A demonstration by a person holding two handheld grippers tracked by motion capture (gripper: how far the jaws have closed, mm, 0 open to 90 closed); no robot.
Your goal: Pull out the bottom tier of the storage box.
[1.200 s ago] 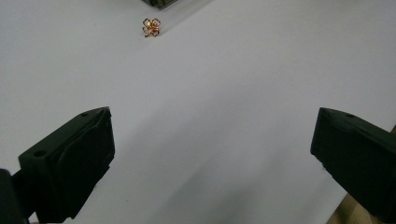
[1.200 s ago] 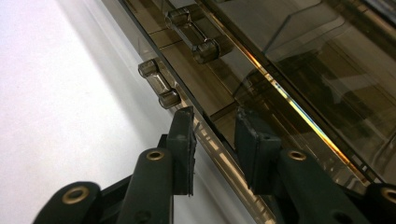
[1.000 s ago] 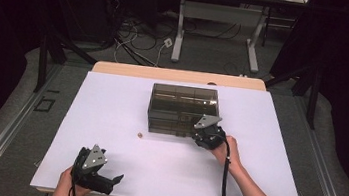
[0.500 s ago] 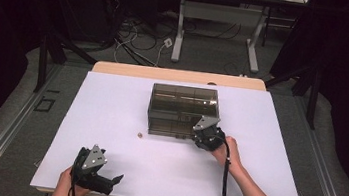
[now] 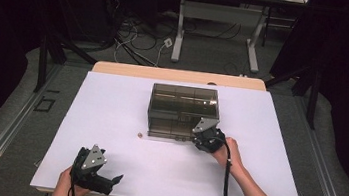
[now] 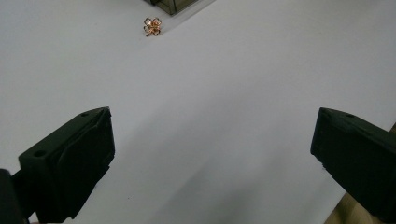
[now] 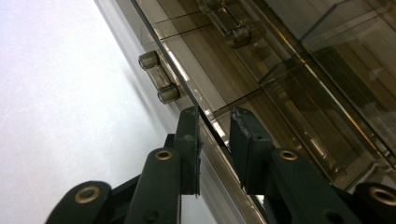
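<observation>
At table centre, right gripper (image 5: 206,135) pinches smoky box (image 5: 181,110) front panel at its 5 o'clock corner. Left gripper (image 5: 102,180) wide open, empty, at table's 7 o'clock; gold charm (image 5: 140,135) lies apart

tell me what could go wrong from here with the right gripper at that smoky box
The right gripper has its jaws astride the thin front panel edge of the clear smoky box, not quite closed; it might slip off when pulled. A pull could also drag the light box across the table. The small gold earring lies loose near the box and could be knocked.
</observation>
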